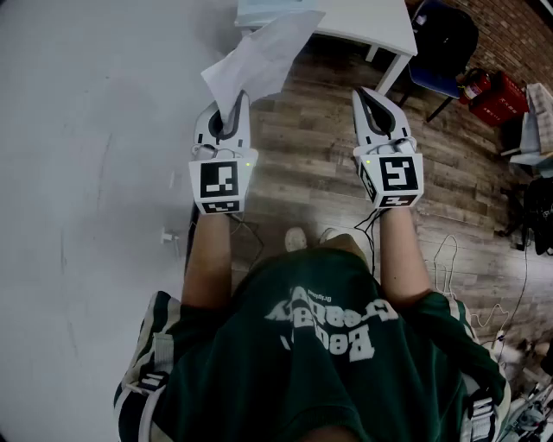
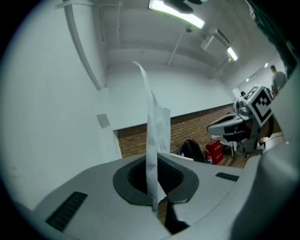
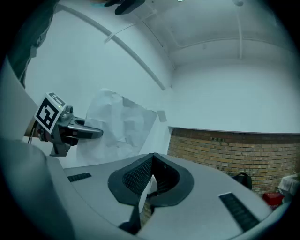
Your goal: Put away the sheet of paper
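A creased white sheet of paper (image 1: pixel 259 56) stands up from my left gripper (image 1: pixel 239 97), which is shut on the sheet's lower edge. In the left gripper view the paper (image 2: pixel 152 136) rises edge-on from between the closed jaws of the left gripper (image 2: pixel 155 206). My right gripper (image 1: pixel 368 93) is held level beside it, to the right, shut with nothing in it. The right gripper view shows the right gripper (image 3: pixel 142 206) with its jaws closed, and the left gripper (image 3: pixel 70 130) with the paper (image 3: pixel 119 124) at the left.
A white table (image 1: pixel 380 26) stands ahead at the top, with a dark bag and blue chair (image 1: pixel 445 39) and a red box (image 1: pixel 497 95) to its right. A white wall (image 1: pixel 86 173) runs along the left. Cables (image 1: pixel 445 259) lie on the wooden floor.
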Motion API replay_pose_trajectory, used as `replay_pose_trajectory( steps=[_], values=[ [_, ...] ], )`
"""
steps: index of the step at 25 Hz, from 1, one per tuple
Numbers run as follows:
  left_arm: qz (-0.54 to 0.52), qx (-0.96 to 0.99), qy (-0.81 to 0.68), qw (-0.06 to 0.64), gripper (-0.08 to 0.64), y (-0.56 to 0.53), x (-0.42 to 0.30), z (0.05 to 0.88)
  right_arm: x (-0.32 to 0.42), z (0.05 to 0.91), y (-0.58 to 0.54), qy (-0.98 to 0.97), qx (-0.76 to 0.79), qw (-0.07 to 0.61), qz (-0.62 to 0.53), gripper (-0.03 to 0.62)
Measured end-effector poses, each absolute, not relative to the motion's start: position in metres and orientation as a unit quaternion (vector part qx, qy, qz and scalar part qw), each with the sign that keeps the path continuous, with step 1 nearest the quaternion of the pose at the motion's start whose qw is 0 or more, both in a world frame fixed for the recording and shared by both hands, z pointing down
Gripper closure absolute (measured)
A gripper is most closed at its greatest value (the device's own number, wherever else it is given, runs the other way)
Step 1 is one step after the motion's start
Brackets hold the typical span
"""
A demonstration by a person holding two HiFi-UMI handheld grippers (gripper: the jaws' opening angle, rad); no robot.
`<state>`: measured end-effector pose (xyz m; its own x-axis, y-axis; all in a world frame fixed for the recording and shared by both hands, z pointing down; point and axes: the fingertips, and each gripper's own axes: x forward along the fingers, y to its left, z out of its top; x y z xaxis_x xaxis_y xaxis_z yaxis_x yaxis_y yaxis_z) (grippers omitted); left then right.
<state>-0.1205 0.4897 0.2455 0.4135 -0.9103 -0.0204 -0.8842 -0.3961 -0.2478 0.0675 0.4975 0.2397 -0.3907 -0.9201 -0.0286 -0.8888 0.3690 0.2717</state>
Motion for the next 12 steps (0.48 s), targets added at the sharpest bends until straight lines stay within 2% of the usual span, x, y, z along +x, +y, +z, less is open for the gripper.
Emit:
replay_pose_trajectory(
  steps=[12],
  values=[
    [-0.053, -0.831, 0.543, 0.107, 0.558, 0.4949, -0.1259, 0.2440, 0.0581, 0.2376, 0.5004, -0.827, 0.544, 0.069, -0.127, 0.598]
  ],
)
